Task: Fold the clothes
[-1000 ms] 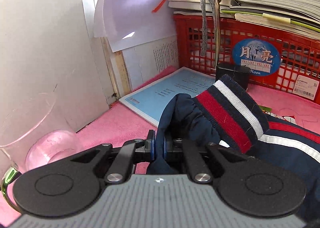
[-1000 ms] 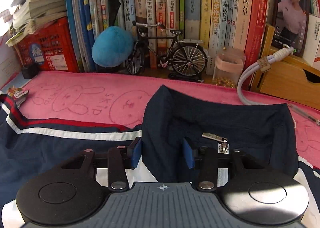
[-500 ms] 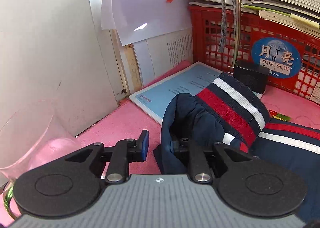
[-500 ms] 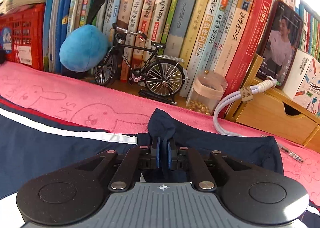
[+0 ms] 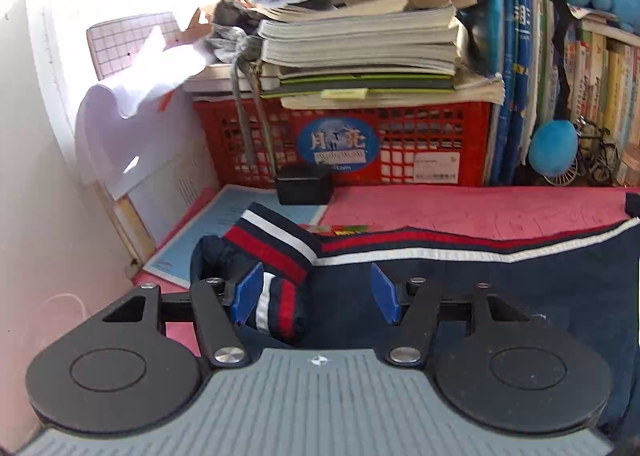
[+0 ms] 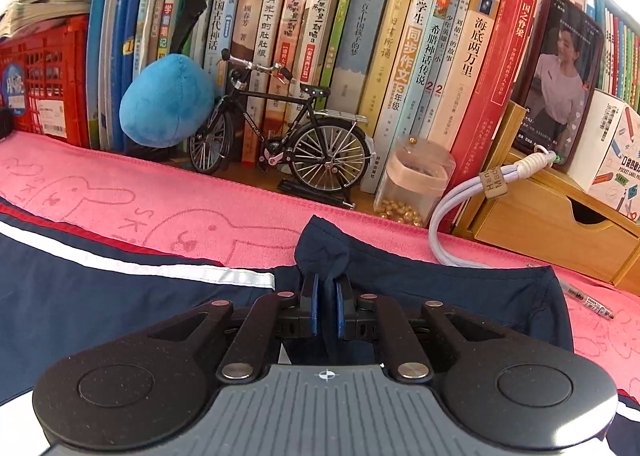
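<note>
Blue-padded left gripper [image 5: 316,296] has just been opening, standing half-spread over the navy jacket's striped knit cuff [image 5: 276,256], not pressing it. Right gripper [image 6: 325,310] is pinching navy fabric [image 6: 324,252] on the pink towel [image 6: 160,204], at twelve o'clock.

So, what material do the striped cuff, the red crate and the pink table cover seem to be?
Striped cuff: ribbed knit, probably elastic, judging by fine ridges across the red, white and navy bands.
Red crate: moulded plastic with a slight gloss and a lattice of holes.
Pink table cover: looks like soft matte towelling, with rabbit outlines pressed into it.
</note>
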`<state>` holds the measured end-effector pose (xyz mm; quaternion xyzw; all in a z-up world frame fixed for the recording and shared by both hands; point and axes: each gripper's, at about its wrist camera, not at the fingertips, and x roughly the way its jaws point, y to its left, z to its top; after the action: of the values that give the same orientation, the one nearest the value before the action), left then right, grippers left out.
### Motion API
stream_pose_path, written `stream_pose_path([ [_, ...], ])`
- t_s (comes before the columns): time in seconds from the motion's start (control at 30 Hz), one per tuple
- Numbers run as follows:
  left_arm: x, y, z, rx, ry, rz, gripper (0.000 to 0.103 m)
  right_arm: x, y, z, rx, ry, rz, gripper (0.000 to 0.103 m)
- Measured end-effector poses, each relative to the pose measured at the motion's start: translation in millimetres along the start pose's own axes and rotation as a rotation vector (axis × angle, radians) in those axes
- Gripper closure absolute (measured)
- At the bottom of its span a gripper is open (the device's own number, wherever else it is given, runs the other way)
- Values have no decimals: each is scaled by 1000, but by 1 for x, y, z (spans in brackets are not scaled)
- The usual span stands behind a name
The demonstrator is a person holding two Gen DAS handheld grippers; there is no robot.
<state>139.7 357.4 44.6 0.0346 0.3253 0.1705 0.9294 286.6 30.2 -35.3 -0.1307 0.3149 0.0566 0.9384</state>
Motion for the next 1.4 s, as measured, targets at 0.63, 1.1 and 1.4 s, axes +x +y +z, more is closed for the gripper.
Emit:
stream_pose_path([
  [0.63,36,54,44,-66,-2,419,52,1,3,-1,-7,1,-13,90],
  [1.1,35,13,-15,-129,103,271,50,-20,-23,7,37,-24,94,41],
  [1.4,-99,-73,-67,-28,-52,-294,27,-212,-139,-60,7,-260,454,4],
])
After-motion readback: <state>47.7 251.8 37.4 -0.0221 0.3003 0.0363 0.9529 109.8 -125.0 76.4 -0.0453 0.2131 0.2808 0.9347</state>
